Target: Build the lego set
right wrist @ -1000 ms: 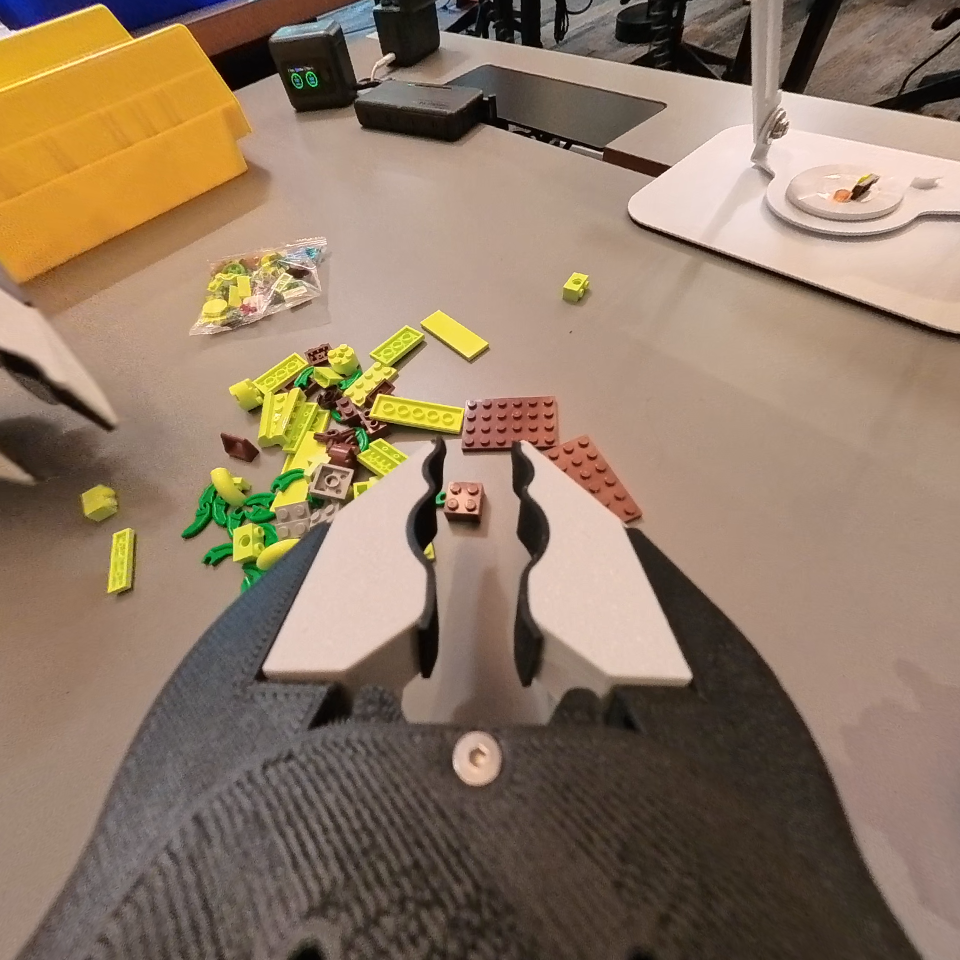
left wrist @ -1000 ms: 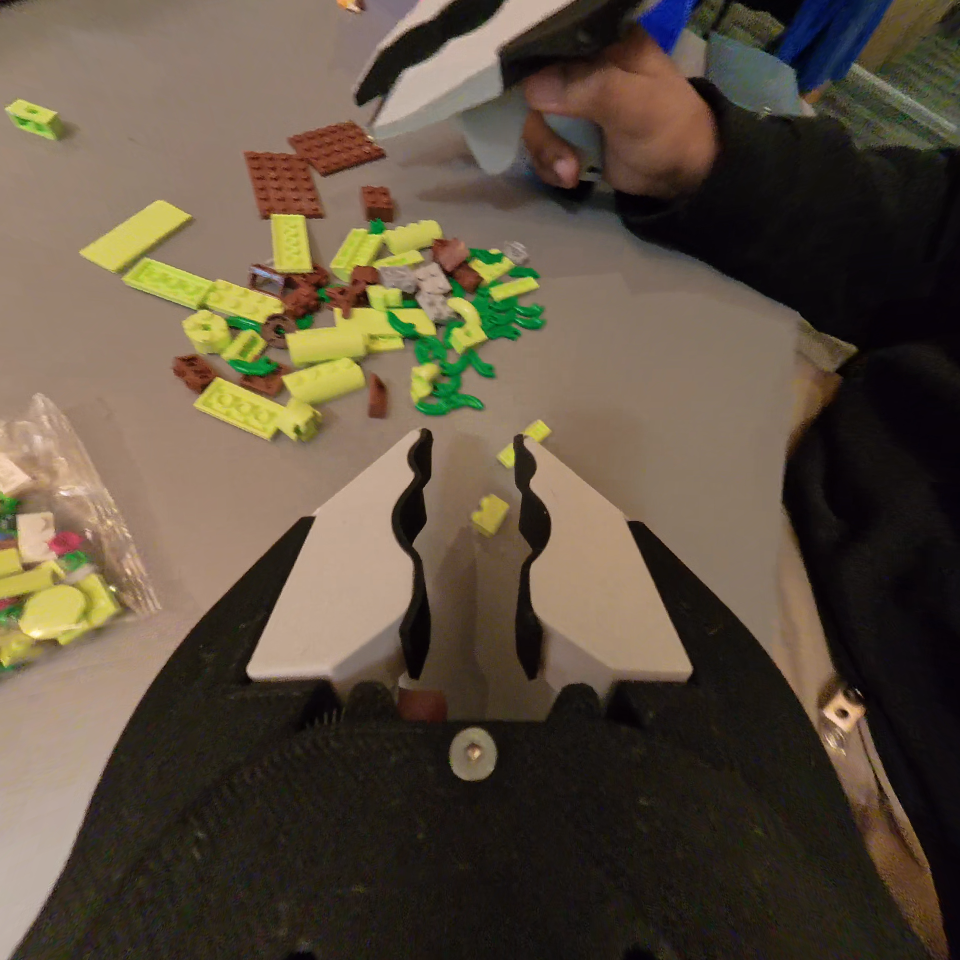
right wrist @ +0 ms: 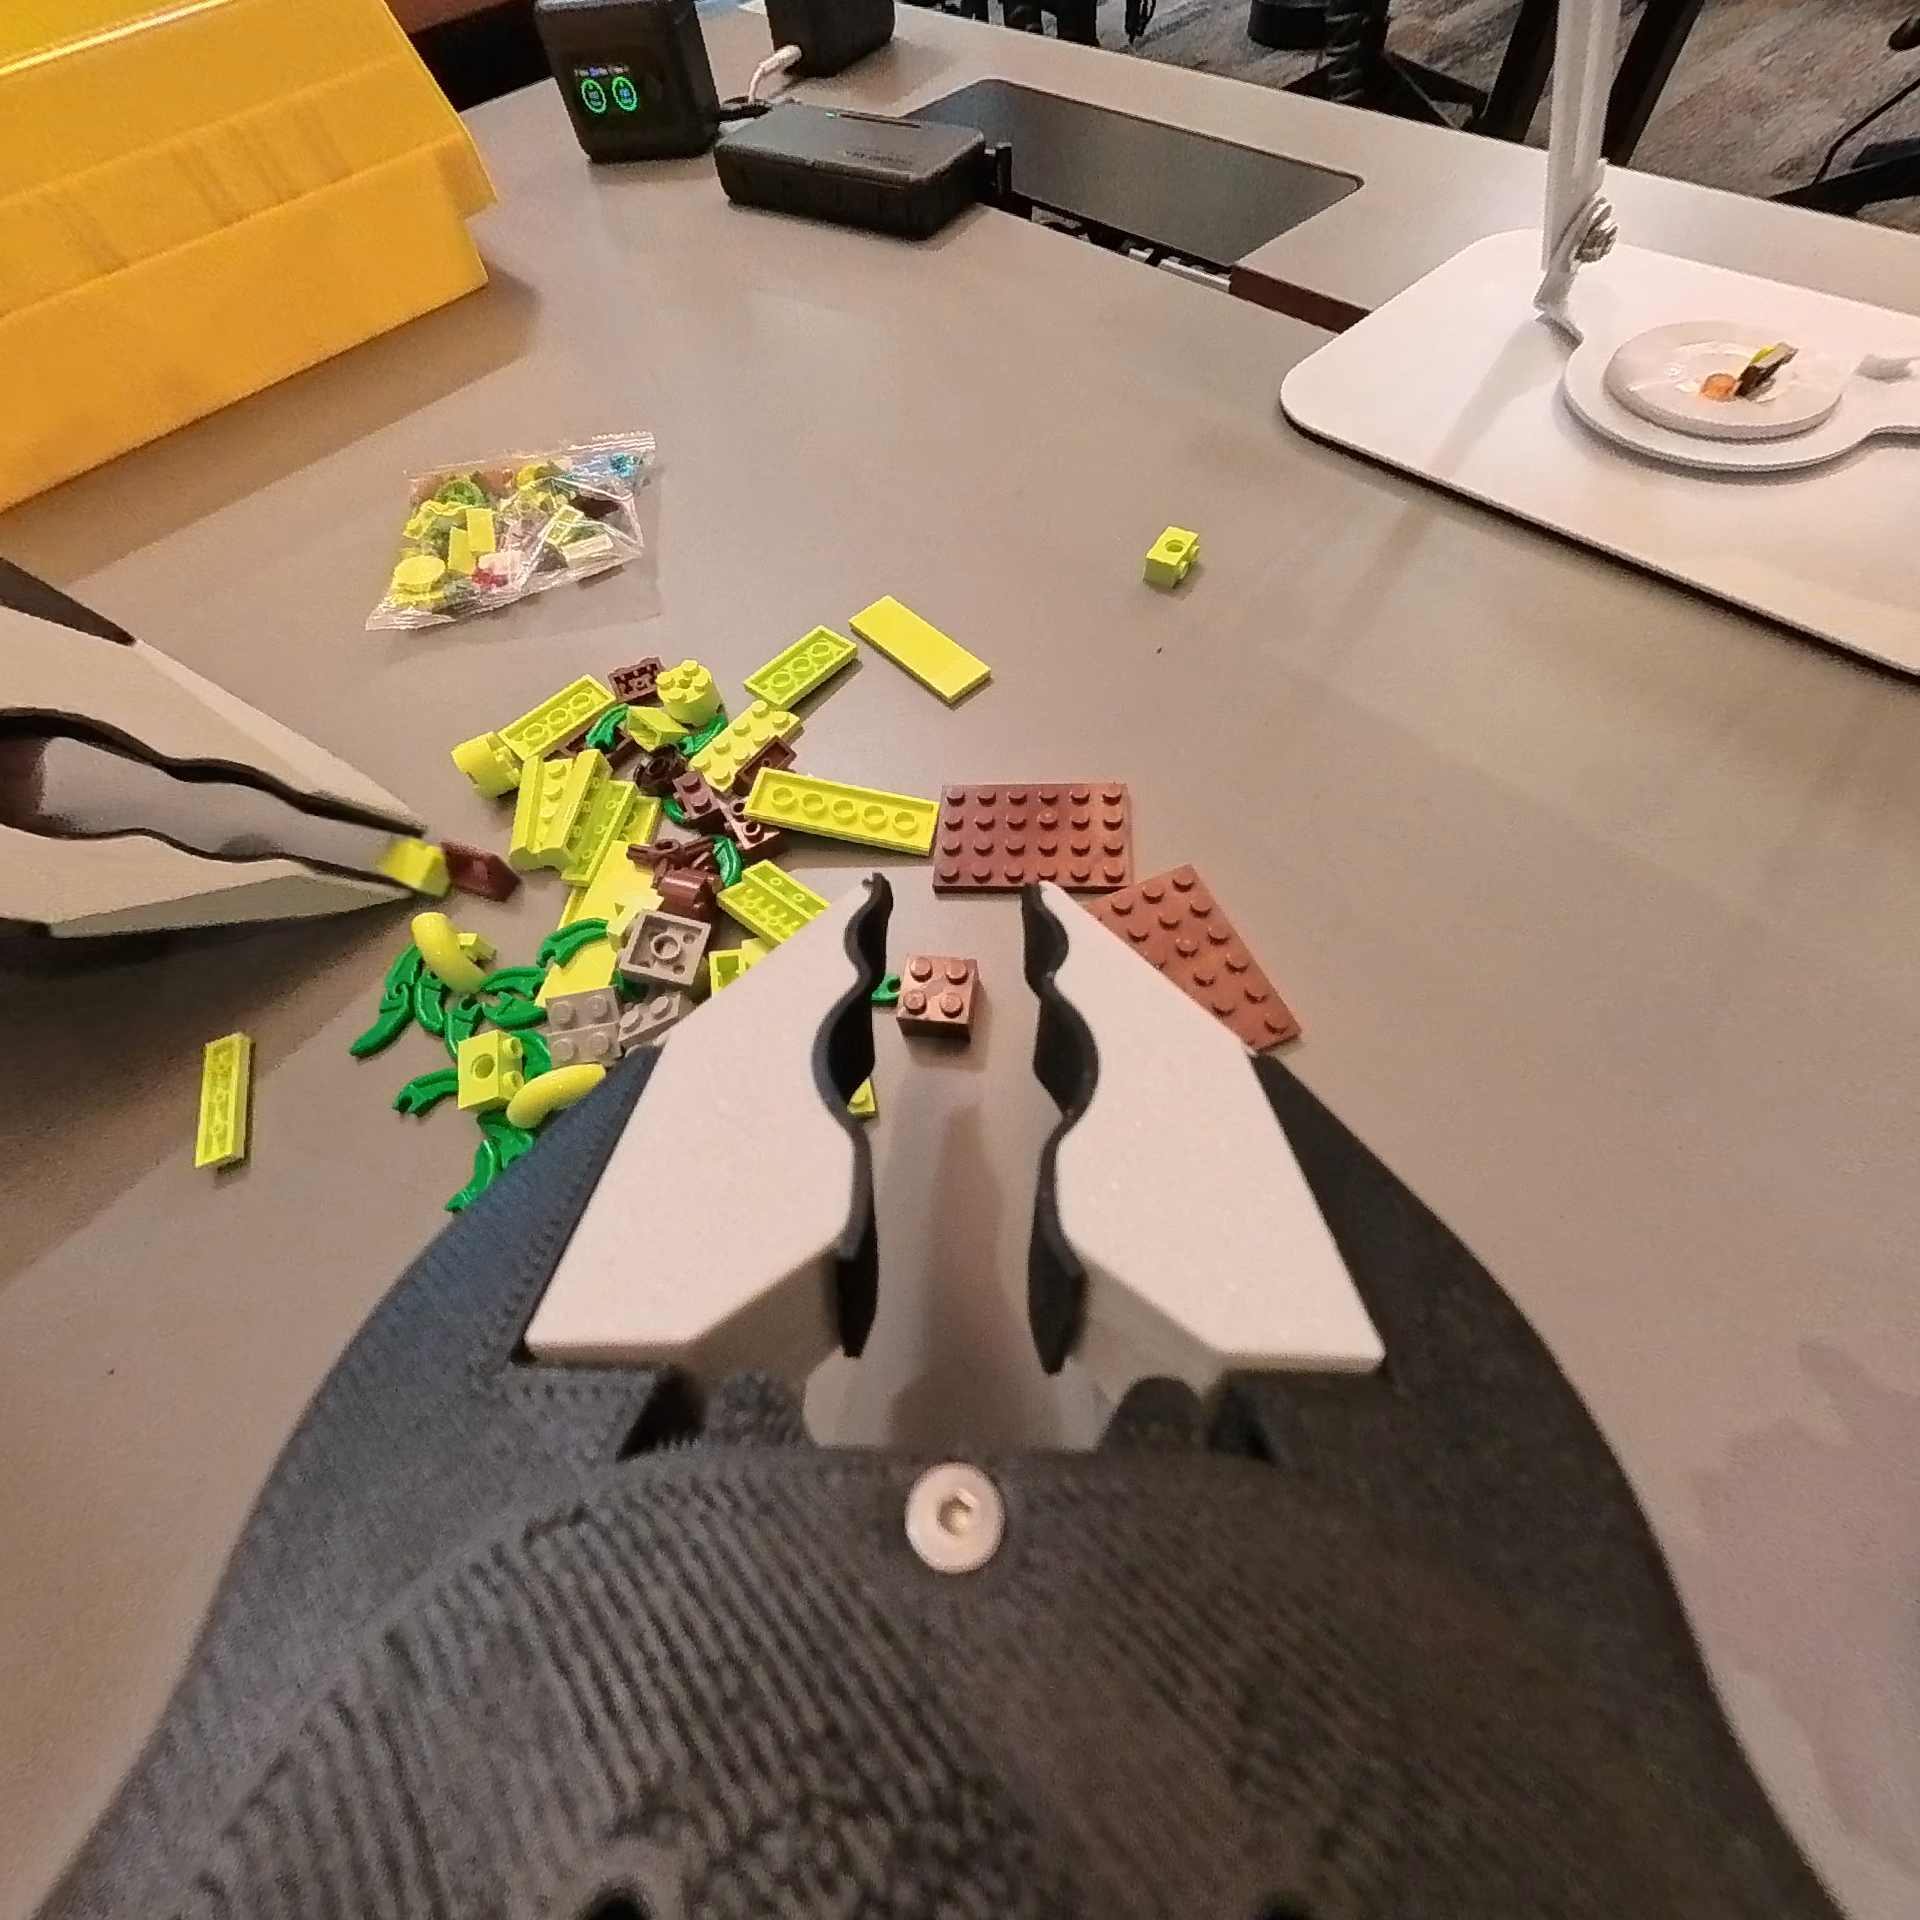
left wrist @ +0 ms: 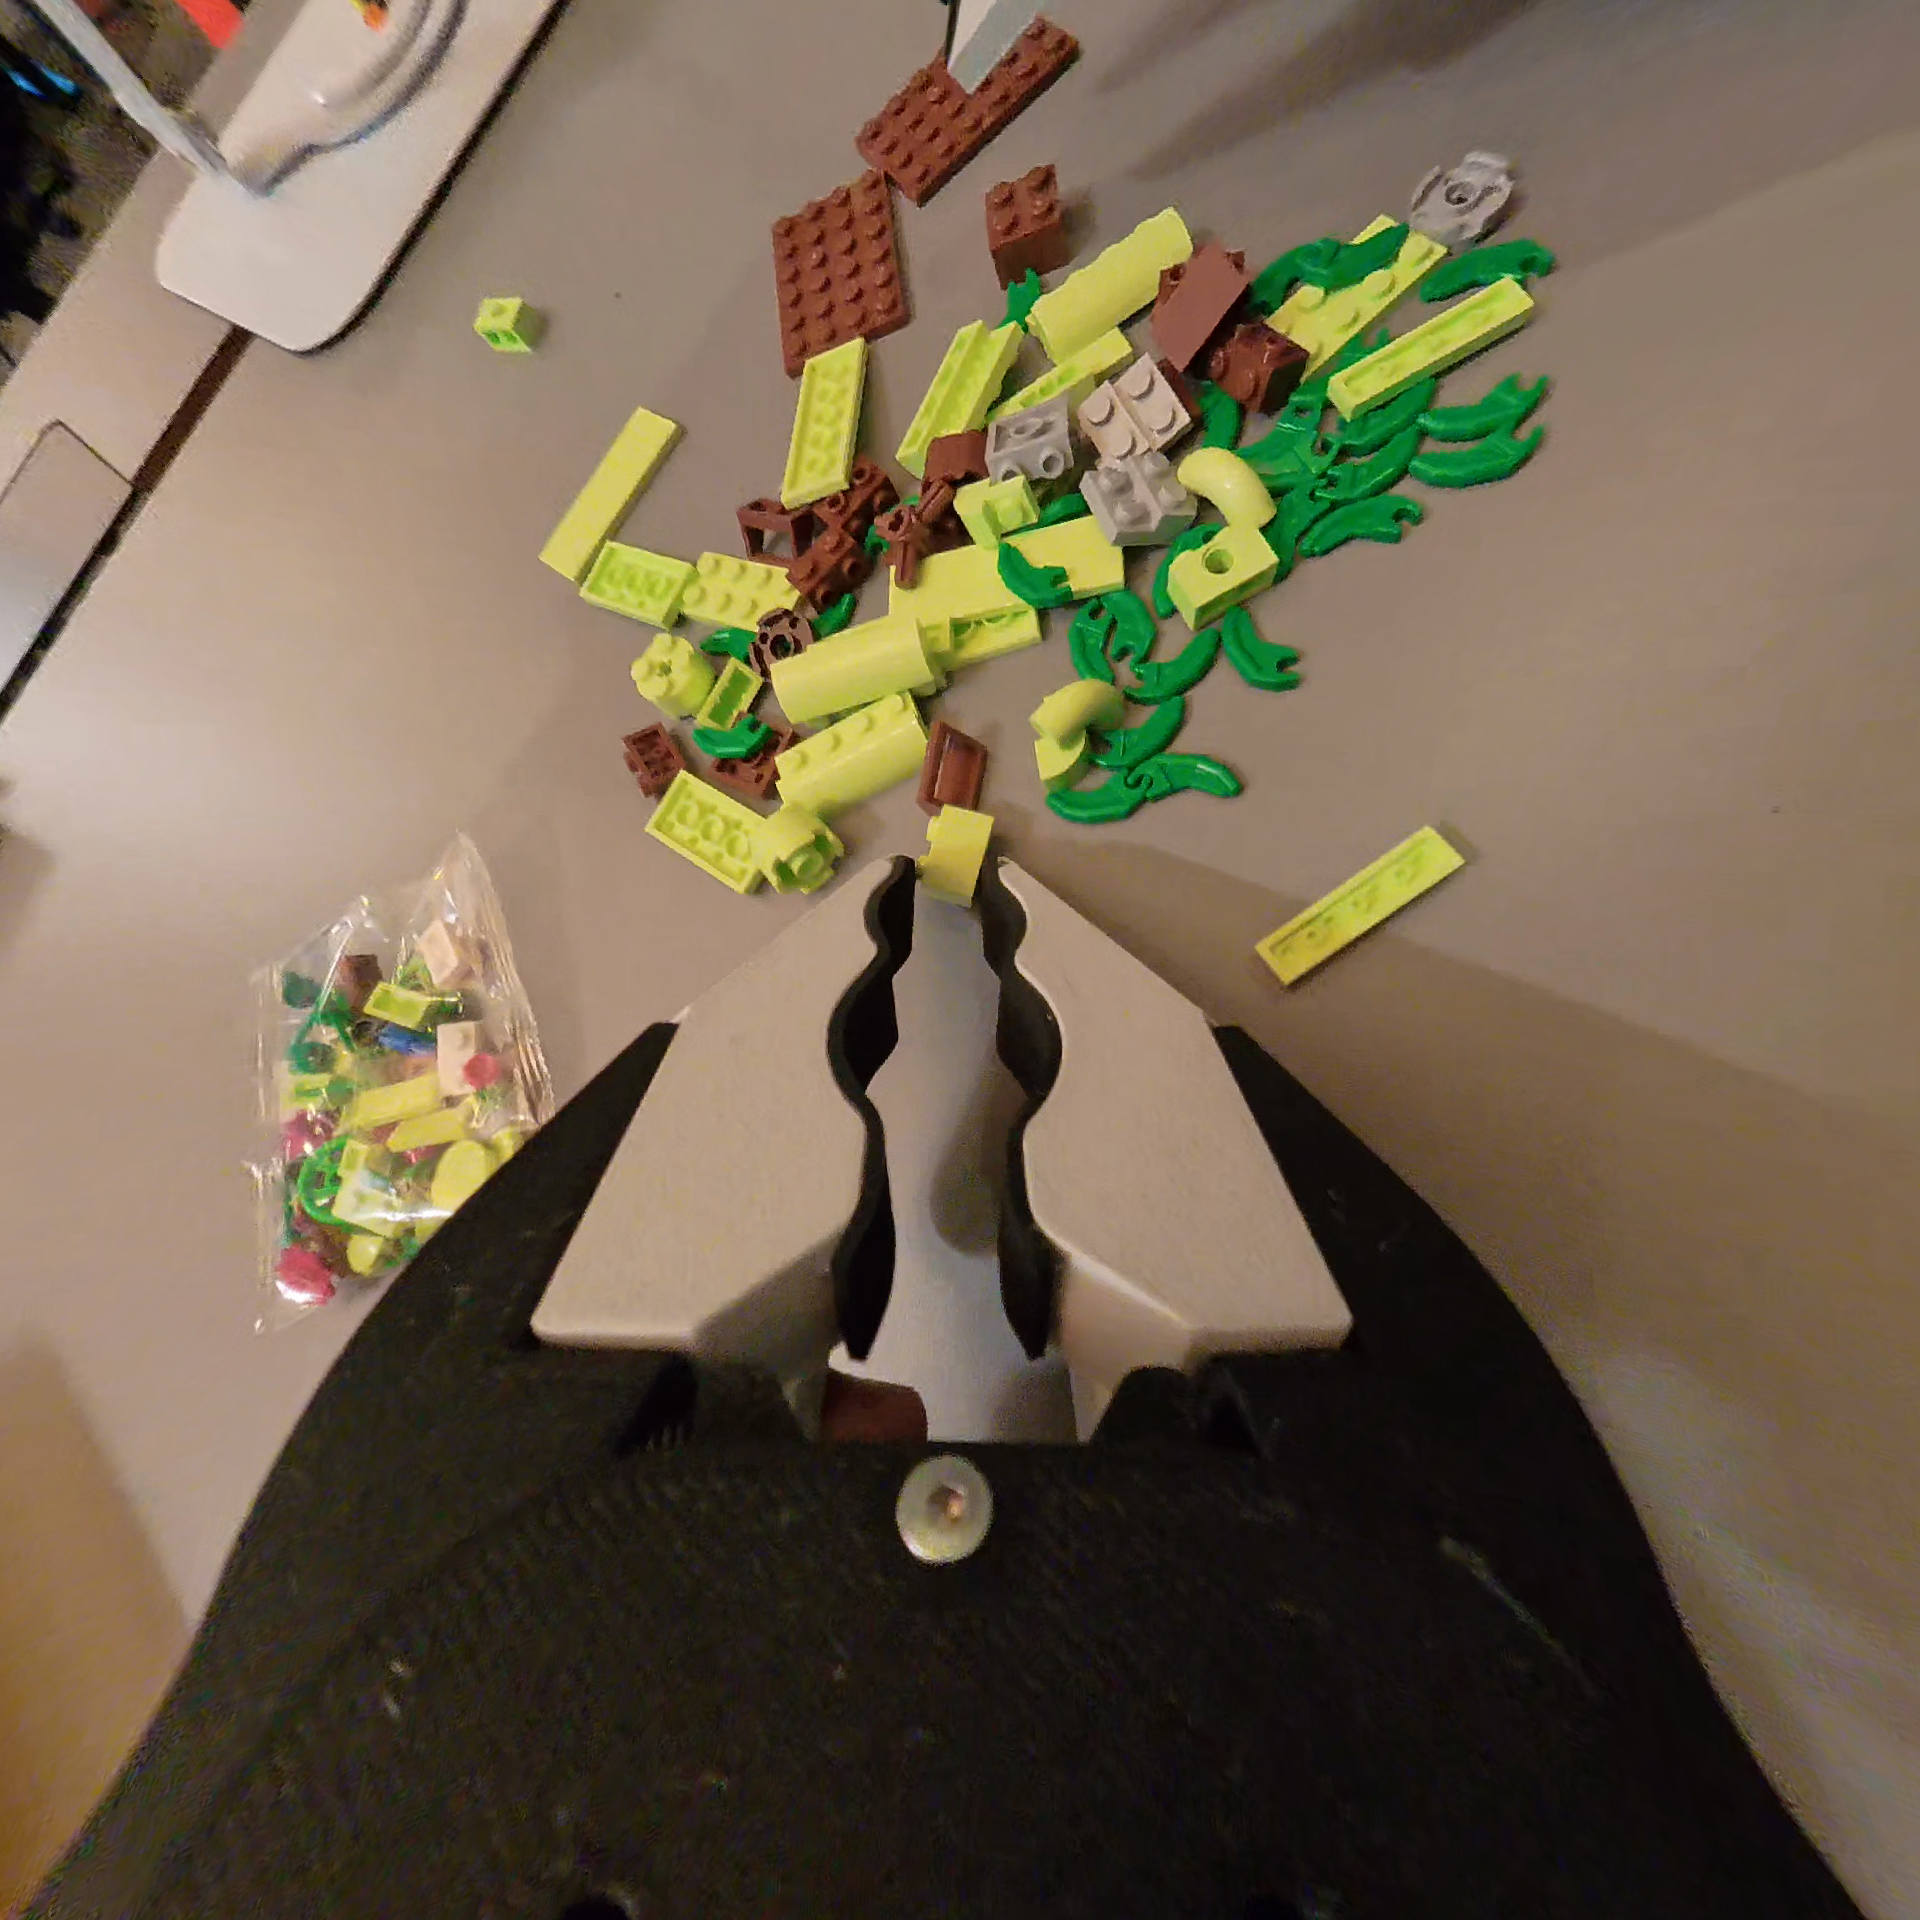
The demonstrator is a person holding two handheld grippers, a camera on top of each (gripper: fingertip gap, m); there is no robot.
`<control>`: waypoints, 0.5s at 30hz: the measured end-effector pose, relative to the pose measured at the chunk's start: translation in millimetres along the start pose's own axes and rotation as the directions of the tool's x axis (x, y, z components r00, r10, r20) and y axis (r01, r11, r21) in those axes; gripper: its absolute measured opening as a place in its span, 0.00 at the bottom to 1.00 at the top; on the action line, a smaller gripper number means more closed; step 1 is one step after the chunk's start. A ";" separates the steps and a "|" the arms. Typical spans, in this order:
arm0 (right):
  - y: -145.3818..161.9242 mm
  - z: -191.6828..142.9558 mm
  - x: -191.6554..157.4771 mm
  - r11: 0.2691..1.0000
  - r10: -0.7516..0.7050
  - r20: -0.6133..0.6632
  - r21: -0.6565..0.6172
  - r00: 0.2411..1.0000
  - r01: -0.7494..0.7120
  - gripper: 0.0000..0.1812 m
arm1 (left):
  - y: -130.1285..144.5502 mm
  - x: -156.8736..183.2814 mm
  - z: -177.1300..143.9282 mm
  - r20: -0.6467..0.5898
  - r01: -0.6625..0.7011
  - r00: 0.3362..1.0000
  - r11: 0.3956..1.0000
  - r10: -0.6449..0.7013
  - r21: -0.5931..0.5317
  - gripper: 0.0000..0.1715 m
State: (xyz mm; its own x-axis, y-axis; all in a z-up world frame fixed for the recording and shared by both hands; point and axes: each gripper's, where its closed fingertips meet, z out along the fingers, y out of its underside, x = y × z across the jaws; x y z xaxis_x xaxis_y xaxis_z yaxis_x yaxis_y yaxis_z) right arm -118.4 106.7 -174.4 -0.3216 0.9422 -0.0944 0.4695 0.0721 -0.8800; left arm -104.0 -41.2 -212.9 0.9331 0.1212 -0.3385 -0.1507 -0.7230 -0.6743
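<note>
Two grippers work over one grey table (right wrist: 1351, 831), and we see it's cluttered at the far edge: yellow bins (right wrist: 208, 208) far left, a small black device w/ a green-lit screen (right wrist: 623, 83), a black box (right wrist: 852, 166) beside it, and a white stand base (right wrist: 1558, 416) on the right. Dark floor and chair legs show beyond the table; rest of the room we can't make out.

Mid-table lies the loose lego pile (right wrist: 675, 852): lime plates, green leaf bits, grey and brown pcs. Two brown plates (right wrist: 1034, 836) sit at its right edge, touching each other. A sealed clear bag of pieces (right wrist: 509, 540) lies apart from the pile, toward the bins. One lime brick (right wrist: 1172, 556) sits alone near the stand base, and a lime strip (right wrist: 223, 1112) lies alone on the pile's near left.

We hold the left gripper (left wrist: 956, 868) low, tips at the near edge of the pile, clamped on a small lime piece (left wrist: 954, 852); a brown slope piece (left wrist: 951, 769) lies just past it. The right gripper (right wrist: 951, 904) hovers w/ its jaws apart, gripping nothing, a brown 2x2 brick (right wrist: 940, 995) on the table between the fingers.
</note>
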 end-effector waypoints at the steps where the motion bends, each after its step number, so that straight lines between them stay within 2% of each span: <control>1: -0.2 -0.1 0.0 1.000 0.000 0.000 0.001 1.000 0.000 0.13 | -0.1 -0.2 0.6 0.002 0.001 1.000 1.000 -0.001 -0.001 0.07; 6: 0.6 0.5 -0.1 1.000 -0.003 -0.001 -0.004 1.000 0.003 0.13 | -2.8 -2.2 4.9 -0.042 0.052 0.998 0.999 -0.052 -0.002 0.07; 12: 0.1 0.1 0.7 1.000 0.000 -0.004 0.000 1.000 0.000 0.13 | -5.7 -5.9 9.5 -0.019 0.044 0.999 0.999 -0.044 -0.004 0.08; 15: -0.2 -0.1 0.7 1.000 0.000 -0.004 0.002 1.000 0.000 0.13 | -3.8 -5.5 6.2 -0.027 0.070 0.997 0.998 -0.070 -0.002 0.11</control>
State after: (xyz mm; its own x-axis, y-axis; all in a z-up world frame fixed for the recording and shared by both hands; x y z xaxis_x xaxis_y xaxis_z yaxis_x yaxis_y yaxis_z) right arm -118.7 107.4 -174.2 -0.3184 0.9435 -0.0922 0.4678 0.0718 -0.8809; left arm -110.6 -34.9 -212.5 0.9500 0.1526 -0.2725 -0.0845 -0.7142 -0.6948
